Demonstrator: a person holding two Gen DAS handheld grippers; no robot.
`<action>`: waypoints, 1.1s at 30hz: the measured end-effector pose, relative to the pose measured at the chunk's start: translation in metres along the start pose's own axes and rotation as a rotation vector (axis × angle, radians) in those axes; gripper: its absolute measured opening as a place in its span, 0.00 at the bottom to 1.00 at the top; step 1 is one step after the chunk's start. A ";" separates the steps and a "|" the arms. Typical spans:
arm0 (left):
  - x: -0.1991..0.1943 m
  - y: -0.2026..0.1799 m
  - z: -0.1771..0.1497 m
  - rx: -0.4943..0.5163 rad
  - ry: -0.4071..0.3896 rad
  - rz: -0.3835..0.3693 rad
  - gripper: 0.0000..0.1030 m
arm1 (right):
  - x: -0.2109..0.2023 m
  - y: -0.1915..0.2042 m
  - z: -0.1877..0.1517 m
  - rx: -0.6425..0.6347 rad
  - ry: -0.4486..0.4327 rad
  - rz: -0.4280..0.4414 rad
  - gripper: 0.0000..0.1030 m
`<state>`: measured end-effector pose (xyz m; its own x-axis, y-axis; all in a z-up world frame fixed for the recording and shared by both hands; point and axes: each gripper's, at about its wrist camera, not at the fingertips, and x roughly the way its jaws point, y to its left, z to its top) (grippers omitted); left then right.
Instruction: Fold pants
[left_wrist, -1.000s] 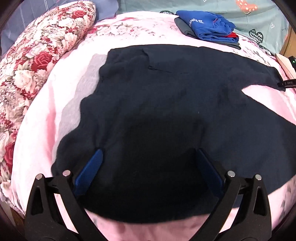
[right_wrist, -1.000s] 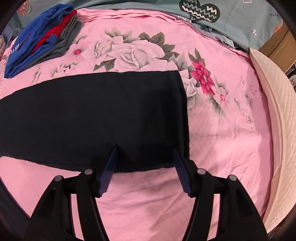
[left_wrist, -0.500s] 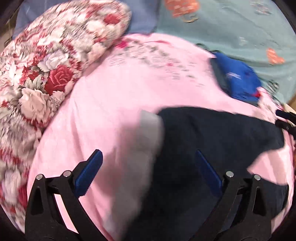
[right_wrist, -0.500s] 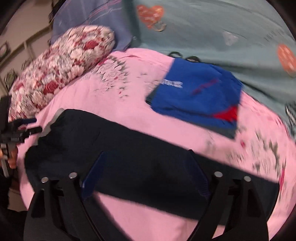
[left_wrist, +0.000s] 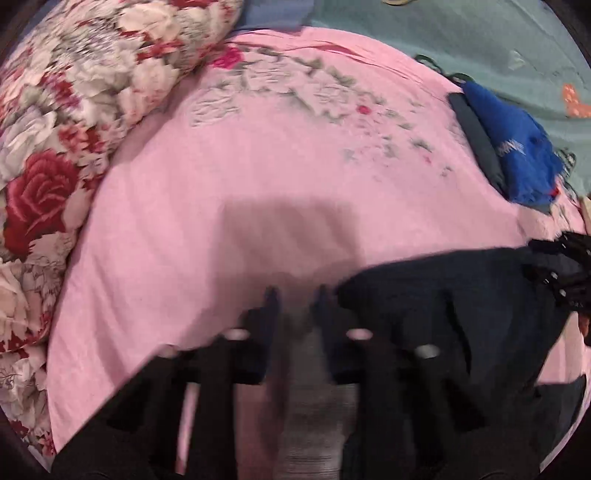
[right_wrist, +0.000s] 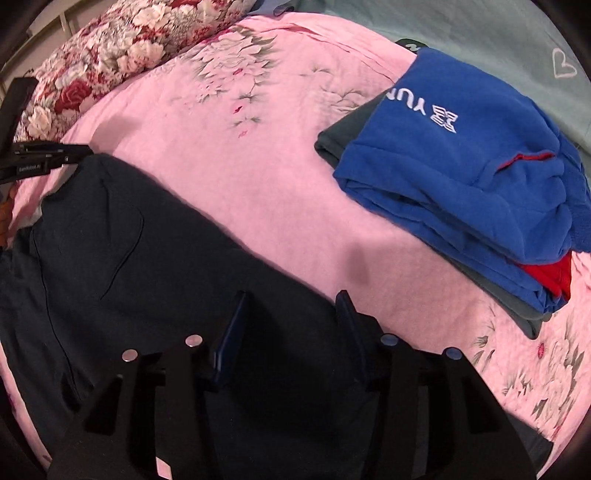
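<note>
Between your right gripper (right_wrist: 291, 306) fingers, set moderately apart w/ nothing pinched, the dark pants (right_wrist: 129, 251) lie spread on the pink bed (right_wrist: 258, 177). Your left gripper (left_wrist: 295, 299) is blurred; fingers nearly together, can't tell if they've got cloth. It sits at the pants' left edge. Beyond: folded blue clothes (right_wrist: 461, 166), floral pillow (left_wrist: 74, 110).

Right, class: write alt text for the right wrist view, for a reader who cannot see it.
The right gripper hangs open over dark pants spread on a pink floral bedspread. A folded pile topped by a blue garment lies to the right, and the left gripper shows at the left edge.
</note>
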<state>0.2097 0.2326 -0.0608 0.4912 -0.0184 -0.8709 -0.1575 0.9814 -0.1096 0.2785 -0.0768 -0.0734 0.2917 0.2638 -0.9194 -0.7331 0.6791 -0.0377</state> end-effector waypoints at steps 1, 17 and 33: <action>-0.004 -0.005 -0.003 0.024 -0.019 0.023 0.13 | -0.001 -0.001 0.001 0.003 0.009 0.011 0.43; -0.036 0.021 -0.012 -0.010 -0.085 -0.006 0.76 | -0.003 0.025 -0.009 -0.046 -0.027 -0.092 0.22; -0.008 0.004 -0.016 -0.006 -0.007 -0.062 0.15 | -0.004 0.011 -0.014 0.092 -0.108 -0.029 0.20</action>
<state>0.1914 0.2333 -0.0616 0.5057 -0.0774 -0.8592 -0.1320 0.9773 -0.1657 0.2609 -0.0796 -0.0757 0.3797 0.3121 -0.8709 -0.6654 0.7462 -0.0228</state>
